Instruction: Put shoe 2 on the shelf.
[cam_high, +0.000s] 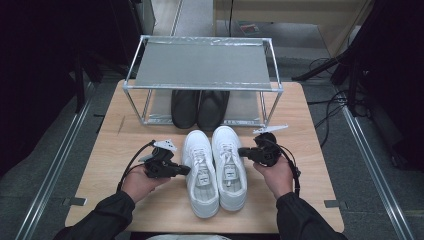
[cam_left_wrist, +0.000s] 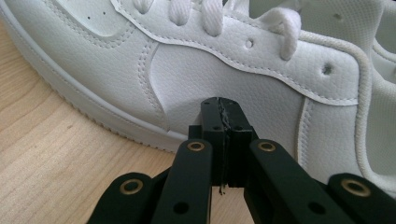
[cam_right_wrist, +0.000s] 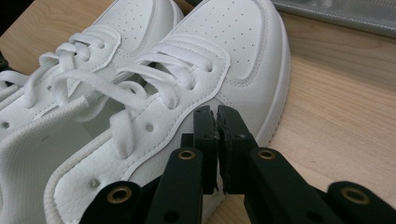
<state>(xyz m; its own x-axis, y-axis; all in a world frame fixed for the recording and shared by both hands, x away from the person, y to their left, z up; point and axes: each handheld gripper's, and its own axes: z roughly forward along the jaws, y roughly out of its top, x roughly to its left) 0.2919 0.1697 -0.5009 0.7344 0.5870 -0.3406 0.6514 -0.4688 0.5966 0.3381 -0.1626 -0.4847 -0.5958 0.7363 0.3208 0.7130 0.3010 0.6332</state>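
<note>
From the high view, a pair of white sneakers sat toes-forward at the centre of the wooden table, with black shoes at twelve o'clock on the lower level of a metal rack. The left gripper pointed in from nine o'clock, the right gripper from three o'clock, each tip at a sneaker's flank.

In the left gripper view, the clenched jaws held nothing, tips against the left sneaker side panel.

In the right gripper view, the jaws were clenched and empty beside the right sneaker.
</note>
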